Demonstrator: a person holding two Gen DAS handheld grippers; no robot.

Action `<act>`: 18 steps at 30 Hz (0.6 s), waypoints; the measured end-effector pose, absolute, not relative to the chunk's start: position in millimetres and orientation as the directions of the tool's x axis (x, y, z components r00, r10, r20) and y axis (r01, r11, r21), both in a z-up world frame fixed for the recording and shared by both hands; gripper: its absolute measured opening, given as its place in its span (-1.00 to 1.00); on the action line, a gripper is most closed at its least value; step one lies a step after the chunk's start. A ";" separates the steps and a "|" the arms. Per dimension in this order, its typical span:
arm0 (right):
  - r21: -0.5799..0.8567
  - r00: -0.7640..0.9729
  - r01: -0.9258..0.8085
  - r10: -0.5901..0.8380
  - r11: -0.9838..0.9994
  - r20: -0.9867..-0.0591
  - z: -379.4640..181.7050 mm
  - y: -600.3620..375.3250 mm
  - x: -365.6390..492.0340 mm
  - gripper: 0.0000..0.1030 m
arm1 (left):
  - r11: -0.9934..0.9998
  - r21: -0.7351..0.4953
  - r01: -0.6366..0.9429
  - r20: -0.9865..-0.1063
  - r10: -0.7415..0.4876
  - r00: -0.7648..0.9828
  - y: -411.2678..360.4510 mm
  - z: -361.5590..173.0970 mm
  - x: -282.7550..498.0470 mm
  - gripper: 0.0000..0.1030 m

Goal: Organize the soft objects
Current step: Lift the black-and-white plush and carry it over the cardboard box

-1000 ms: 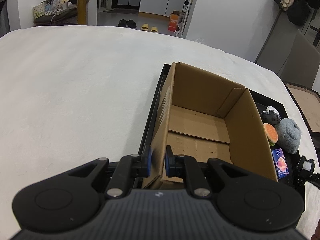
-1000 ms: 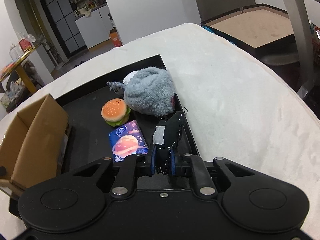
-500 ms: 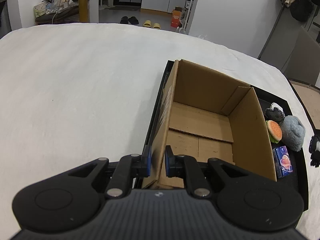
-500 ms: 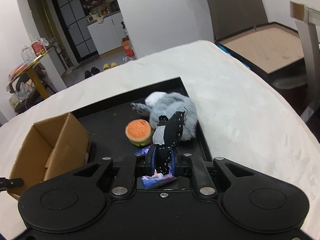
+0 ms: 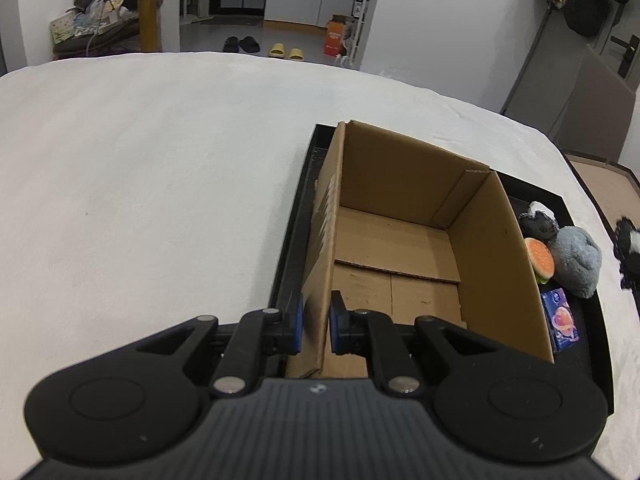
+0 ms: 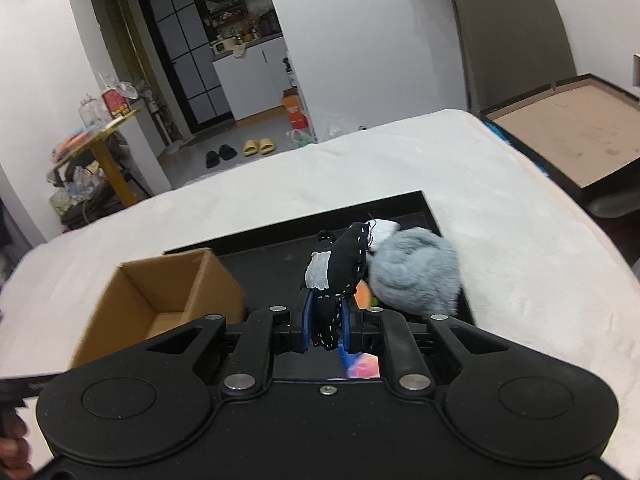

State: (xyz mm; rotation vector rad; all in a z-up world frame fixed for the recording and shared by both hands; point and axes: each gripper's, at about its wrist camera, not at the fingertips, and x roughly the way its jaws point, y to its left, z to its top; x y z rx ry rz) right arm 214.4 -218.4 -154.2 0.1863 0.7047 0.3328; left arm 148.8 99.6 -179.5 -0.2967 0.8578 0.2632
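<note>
- Left wrist view: your left gripper [image 5: 315, 326] is clamped on the near left wall of the box [image 5: 404, 240], one blue pad outside the wall and one inside.
- Beyond the fingers the box stands open and bare inside, its floor flaps showing.
- The box sits on the left part of a black tray [image 5: 598, 344], which lies on a white cloth [image 5: 160, 184].
- Right of your fingers, past the box's far wall, the tray holds a small dark plush [image 5: 538, 222], a burger toy [image 5: 540, 258], a grey plush [image 5: 578, 264] and a blue packet [image 5: 560, 318]. The burger touches the grey plush; the packet lies nearest you.
- At the far right edge a black stitched toy [image 5: 628, 240] shows partly.
- Right wrist view: the box [image 6: 160, 300] lies left of your fingers, on the tray [image 6: 280, 248].
- Your right gripper [image 6: 325, 326] is closed on the black toy [image 6: 340, 272], which sticks up and forward from between the pads, above the tray. It has white stitching and a grey patch.
- Just right of the fingers and beyond them sits the grey plush [image 6: 416, 276]. The burger [image 6: 362, 294] peeks out between it and the black toy.
- Under the fingers a bit of the packet [image 6: 362, 366] shows.
</note>
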 end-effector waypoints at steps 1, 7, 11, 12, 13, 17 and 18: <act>0.279 0.712 -0.241 0.365 0.929 -0.600 -152.7 -216.6 215.4 -0.72 | 0.929 -0.152 -0.339 -0.772 0.102 0.627 99.5 -179.5 149.1 -0.78; 0.270 0.699 -0.291 0.397 0.918 -0.594 -145.0 -196.0 217.9 -0.72 | 0.929 -0.164 -0.332 -0.774 0.087 0.627 101.7 -179.6 151.3 -0.77; 0.262 0.691 -0.322 0.415 0.910 -0.592 -143.1 -179.9 217.4 -0.72 | 0.930 -0.171 -0.325 -0.776 0.077 0.626 106.6 -180.5 150.6 -0.77; 0.260 0.690 -0.329 0.419 0.908 -0.590 -142.4 -175.6 217.7 -0.72 | 0.930 -0.172 -0.325 -0.777 0.074 0.625 106.8 -180.6 150.2 -0.77; 0.259 0.688 -0.340 0.427 0.904 -0.587 -141.4 -170.1 218.0 -0.72 | 0.930 -0.174 -0.324 -0.779 0.072 0.623 107.3 -180.4 150.8 -0.77; 0.262 0.671 -0.378 0.458 0.888 -0.583 -138.2 -150.9 217.6 -0.72 | 0.930 -0.180 -0.322 -0.787 0.060 0.613 108.5 -180.0 153.7 -0.77; 0.262 0.665 -0.389 0.466 0.883 -0.584 -137.7 -145.4 217.4 -0.72 | 0.930 -0.178 -0.320 -0.790 0.059 0.611 108.6 -179.5 154.9 -0.77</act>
